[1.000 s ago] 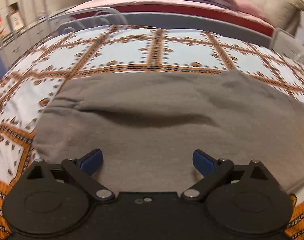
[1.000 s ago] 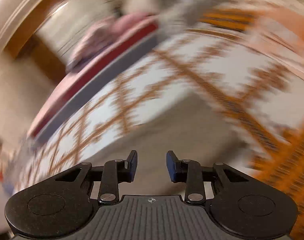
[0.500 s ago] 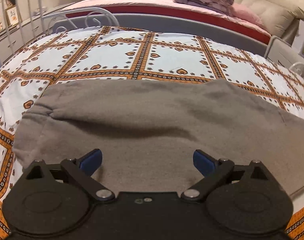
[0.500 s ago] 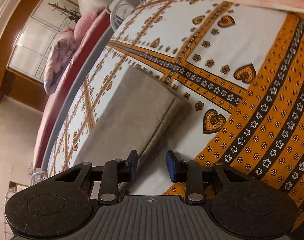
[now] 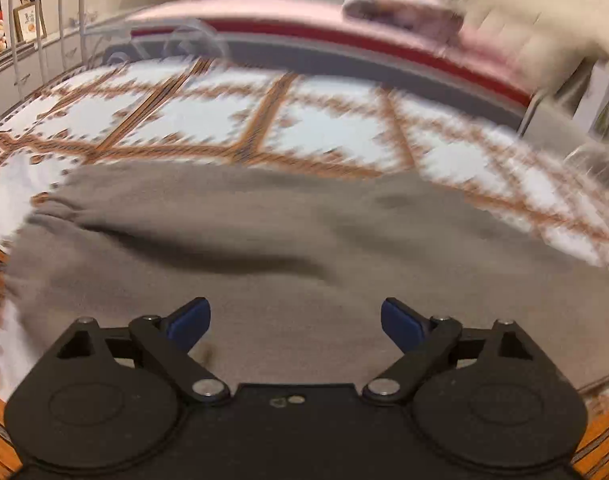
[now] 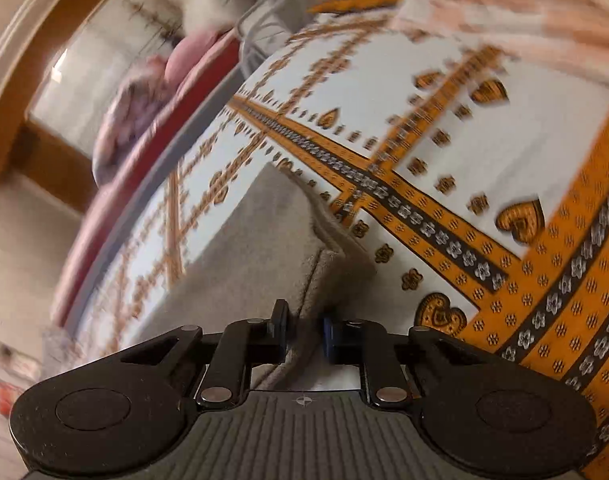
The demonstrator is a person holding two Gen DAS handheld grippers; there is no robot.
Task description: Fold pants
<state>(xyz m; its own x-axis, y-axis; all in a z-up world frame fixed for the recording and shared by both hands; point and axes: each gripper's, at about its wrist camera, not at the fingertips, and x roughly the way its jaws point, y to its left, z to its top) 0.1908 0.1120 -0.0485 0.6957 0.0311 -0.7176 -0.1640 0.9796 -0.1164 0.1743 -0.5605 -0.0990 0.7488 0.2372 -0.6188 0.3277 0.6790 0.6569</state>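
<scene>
Grey pants lie flat across an orange-and-white patterned bedspread. My left gripper is wide open and empty, low over the near part of the pants. In the right wrist view the leg end of the pants runs toward the camera. My right gripper has its fingers around the hem edge, with cloth between the pads and only a narrow gap left. The view is tilted and partly blurred.
A second bed with a red and grey side and a folded pink quilt stands behind. A white metal frame with shelves is at the left. A peach cloth lies on the bedspread beyond the hem.
My right gripper has moved onto the pants hem and narrowed around it. My left gripper has stayed open and shifted slightly over the pants.
</scene>
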